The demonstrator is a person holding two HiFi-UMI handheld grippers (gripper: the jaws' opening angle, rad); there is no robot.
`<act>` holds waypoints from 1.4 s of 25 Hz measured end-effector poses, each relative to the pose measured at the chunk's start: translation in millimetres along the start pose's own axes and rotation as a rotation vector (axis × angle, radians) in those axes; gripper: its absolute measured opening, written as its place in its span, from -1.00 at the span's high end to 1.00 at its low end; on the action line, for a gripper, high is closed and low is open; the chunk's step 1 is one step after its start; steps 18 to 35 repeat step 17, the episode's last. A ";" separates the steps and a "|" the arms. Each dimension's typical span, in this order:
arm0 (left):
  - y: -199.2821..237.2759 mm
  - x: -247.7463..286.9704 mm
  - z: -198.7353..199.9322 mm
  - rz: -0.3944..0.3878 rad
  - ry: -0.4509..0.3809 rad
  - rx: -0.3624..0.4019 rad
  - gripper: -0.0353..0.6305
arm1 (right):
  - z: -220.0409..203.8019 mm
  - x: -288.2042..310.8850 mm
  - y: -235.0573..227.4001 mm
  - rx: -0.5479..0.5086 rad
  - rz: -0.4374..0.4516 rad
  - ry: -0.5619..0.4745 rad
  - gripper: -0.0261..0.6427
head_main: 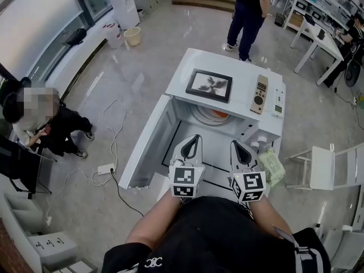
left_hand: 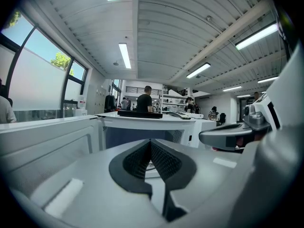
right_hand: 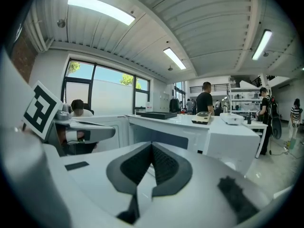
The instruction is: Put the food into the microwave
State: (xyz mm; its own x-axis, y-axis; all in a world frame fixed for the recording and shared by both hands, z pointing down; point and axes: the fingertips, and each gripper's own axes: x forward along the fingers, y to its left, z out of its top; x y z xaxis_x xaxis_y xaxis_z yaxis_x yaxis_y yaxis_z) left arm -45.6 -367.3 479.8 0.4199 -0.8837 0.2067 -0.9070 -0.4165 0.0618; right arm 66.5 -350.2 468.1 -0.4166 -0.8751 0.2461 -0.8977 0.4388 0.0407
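Observation:
In the head view a white microwave (head_main: 267, 131) stands before me with its door (head_main: 147, 144) swung open to the left. Inside, on the round turntable, lies something orange, the food (head_main: 217, 116), partly hidden under the microwave's top. My left gripper (head_main: 192, 141) and right gripper (head_main: 239, 148) hover side by side just in front of the opening, both pointing into it. Both are shut with nothing between their pads, as the left gripper view (left_hand: 151, 148) and right gripper view (right_hand: 152, 151) show.
On the microwave's top lie a black-framed picture (head_main: 209, 85), a beige remote (head_main: 259, 94) and a small white device (head_main: 278, 102). A green-white packet (head_main: 274, 167) lies at the right. A white chair (head_main: 322, 167) stands further right. A power strip (head_main: 106, 168) with cable lies on the floor.

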 end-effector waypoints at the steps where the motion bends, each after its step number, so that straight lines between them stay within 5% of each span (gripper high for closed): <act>1: -0.5 0.3 -1.2 -0.001 0.004 0.000 0.87 | -0.3 -0.3 -0.2 0.002 0.001 0.002 0.90; 35: 0.5 2.4 -9.2 0.005 0.029 -0.002 0.87 | -6.0 4.2 -7.6 0.061 0.024 0.030 0.90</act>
